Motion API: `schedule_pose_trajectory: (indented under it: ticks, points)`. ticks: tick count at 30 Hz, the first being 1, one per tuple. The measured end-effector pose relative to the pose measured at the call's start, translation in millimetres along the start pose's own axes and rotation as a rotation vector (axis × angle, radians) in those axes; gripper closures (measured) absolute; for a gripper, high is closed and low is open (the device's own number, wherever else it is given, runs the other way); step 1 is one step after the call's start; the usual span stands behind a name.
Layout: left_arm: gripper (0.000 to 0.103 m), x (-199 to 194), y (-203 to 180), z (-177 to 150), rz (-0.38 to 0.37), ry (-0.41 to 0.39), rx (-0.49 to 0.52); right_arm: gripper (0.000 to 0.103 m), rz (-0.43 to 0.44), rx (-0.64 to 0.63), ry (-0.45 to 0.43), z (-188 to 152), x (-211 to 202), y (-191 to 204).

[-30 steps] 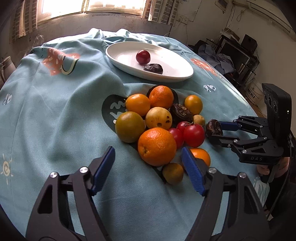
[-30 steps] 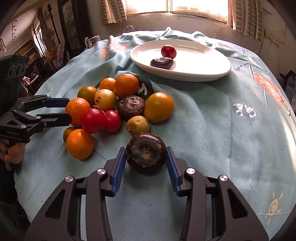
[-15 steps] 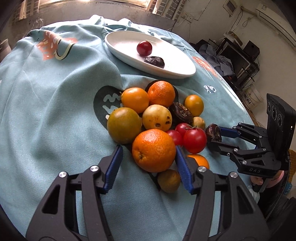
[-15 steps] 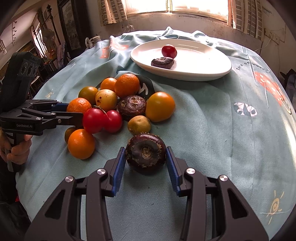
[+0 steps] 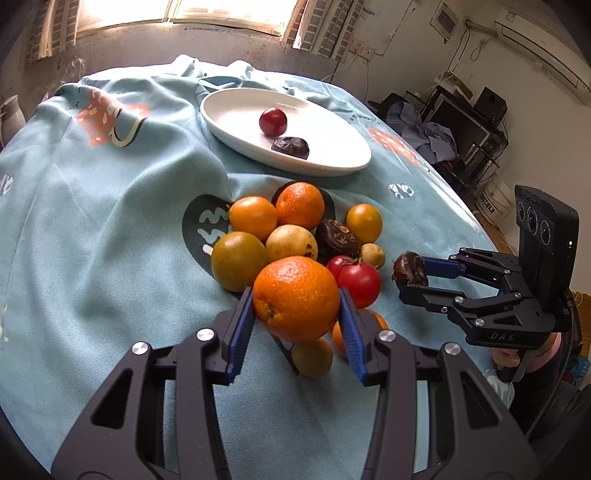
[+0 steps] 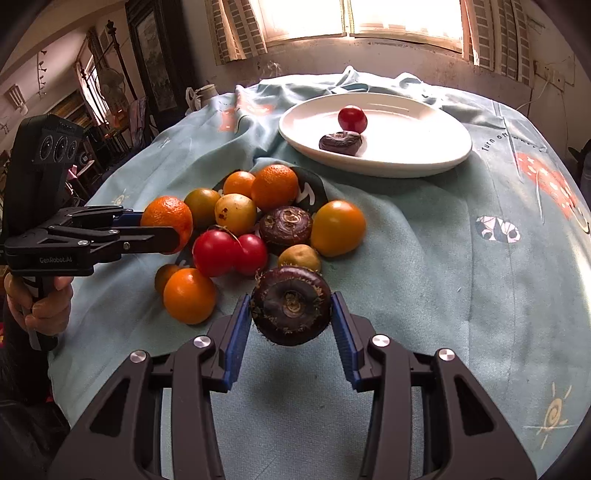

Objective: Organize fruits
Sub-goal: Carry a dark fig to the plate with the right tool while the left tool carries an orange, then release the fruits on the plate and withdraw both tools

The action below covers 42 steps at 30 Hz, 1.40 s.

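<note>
A bright window (image 6: 351, 18) is seen at the far wall, an air conditioner (image 5: 543, 48) far right (above cluttered shelves (image 5: 469, 136)).

My blue-padded black left gripper (image 5: 296, 318): bright orange round citrus (image 5: 296, 298). Right gripper (image 6: 291, 325), same colours: dark purple-brown round fruit (image 6: 291, 305). Glossy white oval plate (image 5: 229, 125) w/ red fruit (image 5: 273, 121). Pale teal printed cloth (image 5: 103, 229).
</note>
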<state>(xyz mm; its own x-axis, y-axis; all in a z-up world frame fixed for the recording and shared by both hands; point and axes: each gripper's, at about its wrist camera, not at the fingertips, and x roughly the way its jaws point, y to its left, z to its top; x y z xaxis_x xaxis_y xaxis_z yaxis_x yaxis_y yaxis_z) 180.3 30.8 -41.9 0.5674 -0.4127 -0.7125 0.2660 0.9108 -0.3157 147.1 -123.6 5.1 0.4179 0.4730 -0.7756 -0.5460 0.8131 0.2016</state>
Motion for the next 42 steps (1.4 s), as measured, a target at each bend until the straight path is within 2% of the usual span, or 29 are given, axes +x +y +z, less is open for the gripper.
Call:
schedule_pose_trajectory:
  ticks: [5, 10, 13, 18, 23, 26, 28, 30, 32, 33, 34, 37, 40, 42]
  points:
    - [0.058, -9.3, -4.9, 39.0, 0.030, -0.065, 0.035, 0.059, -0.014, 0.049, -0.162, 29.3, -19.5, -10.4]
    - [0.058, 19.1, -3.3, 101.9, 0.103, -0.088, 0.053, 0.059, -0.103, 0.131, -0.267, 77.9, -7.3, -43.4]
    - [0.058, 49.7, -1.0, 137.8, 0.151, -0.068, 0.071, 0.059, -0.153, 0.170, -0.264, 100.3, 16.1, -66.3]
    - [0.058, 100.0, 10.3, 170.2, 0.231, 0.004, 0.060, 0.059, -0.150, 0.250, -0.201, 114.0, 51.8, -99.4]
    - [0.058, 130.2, 25.7, 173.0, 0.287, 0.062, 0.061, 0.059, -0.158, 0.225, -0.163, 117.7, 65.5, -99.9]
    - [0.054, 132.4, 31.2, 174.1, 0.286, 0.086, 0.025, 0.056, -0.165, 0.219, -0.139, 118.4, 68.3, -98.4]
    - [0.030, 113.9, 29.0, 170.0, 0.265, 0.030, 0.012, 0.051, -0.165, 0.217, -0.150, 116.2, 58.5, -94.9]
    - [0.021, 87.9, 20.2, 161.1, 0.292, -0.031, 0.037, 0.051, -0.142, 0.211, -0.178, 112.3, 43.0, -88.3]
    - [0.018, 60.6, 11.0, 146.5, 0.307, -0.075, 0.076, 0.051, -0.108, 0.197, -0.200, 103.8, 26.5, -76.9]
    - [0.014, 46.7, 7.5, 136.1, 0.314, -0.100, 0.090, 0.050, -0.087, 0.188, -0.208, 97.8, 18.5, -69.9]
    - [0.009, 33.6, 5.1, 124.8, 0.327, -0.127, 0.099, 0.048, -0.062, 0.180, -0.216, 90.7, 11.0, -61.8]
    - [0.003, 1.6, 1.7, 84.8, 0.353, -0.204, 0.115, 0.045, -0.007, 0.127, -0.225, 68.7, -5.2, -33.0]
    - [0.003, -14.3, 6.0, 49.9, 0.344, -0.229, 0.113, 0.045, 0.025, 0.050, -0.211, 46.1, -14.3, -0.6]
    - [0.003, -18.8, 11.6, 34.3, 0.362, -0.213, 0.077, 0.045, 0.052, -0.001, -0.187, 33.4, -15.0, 18.5]
